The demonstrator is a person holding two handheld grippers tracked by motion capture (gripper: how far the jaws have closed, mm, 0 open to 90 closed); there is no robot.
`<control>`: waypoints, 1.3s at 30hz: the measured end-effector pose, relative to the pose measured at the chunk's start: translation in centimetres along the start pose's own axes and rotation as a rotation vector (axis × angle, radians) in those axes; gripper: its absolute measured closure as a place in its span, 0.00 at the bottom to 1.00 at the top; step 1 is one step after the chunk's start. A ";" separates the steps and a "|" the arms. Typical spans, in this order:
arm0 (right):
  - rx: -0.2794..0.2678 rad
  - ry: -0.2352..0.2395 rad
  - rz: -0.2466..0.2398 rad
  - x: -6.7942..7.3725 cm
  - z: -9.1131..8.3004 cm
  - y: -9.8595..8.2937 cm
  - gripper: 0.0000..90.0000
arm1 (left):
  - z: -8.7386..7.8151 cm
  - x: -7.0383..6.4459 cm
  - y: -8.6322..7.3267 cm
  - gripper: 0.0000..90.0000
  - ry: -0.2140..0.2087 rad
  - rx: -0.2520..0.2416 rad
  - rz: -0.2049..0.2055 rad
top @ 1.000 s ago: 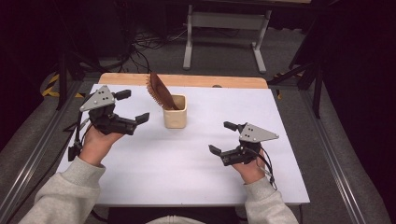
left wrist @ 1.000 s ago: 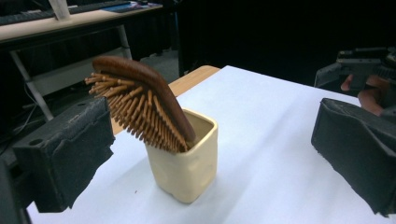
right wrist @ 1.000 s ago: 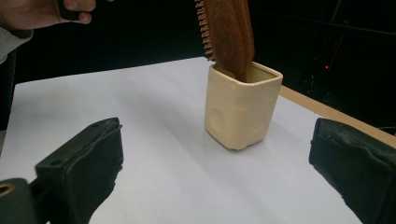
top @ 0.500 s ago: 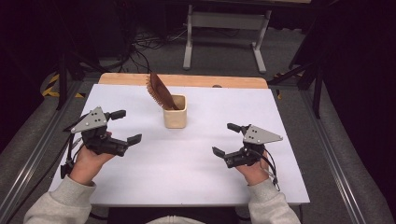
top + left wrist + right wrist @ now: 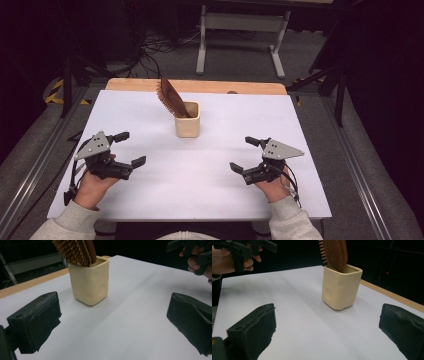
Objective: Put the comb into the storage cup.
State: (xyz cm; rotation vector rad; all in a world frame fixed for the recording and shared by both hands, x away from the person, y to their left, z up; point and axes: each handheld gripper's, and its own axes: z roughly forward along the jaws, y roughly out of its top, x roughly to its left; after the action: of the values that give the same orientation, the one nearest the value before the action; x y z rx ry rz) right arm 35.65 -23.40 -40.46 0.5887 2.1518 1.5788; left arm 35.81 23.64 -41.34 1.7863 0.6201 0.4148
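A cream square cup (image 5: 187, 120) stands near the back middle of the white table (image 5: 210, 165), with a brown wooden hairbrush (image 5: 171, 97) leaning out of it to the left. The cup (image 5: 90, 282) and the brush (image 5: 76, 251) lie ahead of my left gripper (image 5: 129, 148), which is open and empty at the front left. My right gripper (image 5: 244, 154) is open and empty at the front right, with the cup (image 5: 341, 286) and brush (image 5: 335, 253) ahead of it. Each gripper is well apart from the cup.
A wooden strip (image 5: 200, 86) runs along the table's far edge. Beyond it stands a grey metal stand (image 5: 240, 25) with cables on the floor (image 5: 150, 47). The far gripper (image 5: 197, 252) shows at the upper right of the left gripper view.
My left gripper has drawn back from beside the cup toward the front left of the table. The right gripper shifted slightly toward the front. Both stayed open.
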 end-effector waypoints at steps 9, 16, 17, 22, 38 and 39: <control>0.015 -0.009 0.001 0.1 -0.5 -1.1 0.02 | 0.2 0.2 -2.2 0.00 0.004 0.013 -0.020; 0.034 -0.013 0.011 0.3 -0.8 -2.3 0.02 | 0.5 0.2 -4.1 0.00 0.012 0.017 -0.011; 0.033 -0.013 0.016 0.3 -0.8 -2.5 0.02 | 0.5 0.1 -4.4 0.00 0.010 0.010 -0.019; 0.033 -0.021 0.034 0.5 -1.1 -3.6 0.02 | 0.6 0.8 -5.5 0.00 0.041 0.006 -0.082; 0.048 -0.040 0.059 0.6 -1.2 -5.2 0.02 | 0.4 0.9 -5.6 0.01 0.073 -0.026 -0.074; 0.047 -0.043 0.061 0.6 -1.2 -5.2 0.02 | 0.5 0.8 -5.6 0.01 0.082 -0.020 -0.075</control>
State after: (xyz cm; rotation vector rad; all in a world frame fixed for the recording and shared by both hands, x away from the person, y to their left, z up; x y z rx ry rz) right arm 33.97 -25.43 -45.12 0.7025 2.1636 1.5363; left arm 35.57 24.97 -46.86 1.7285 0.7354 0.4428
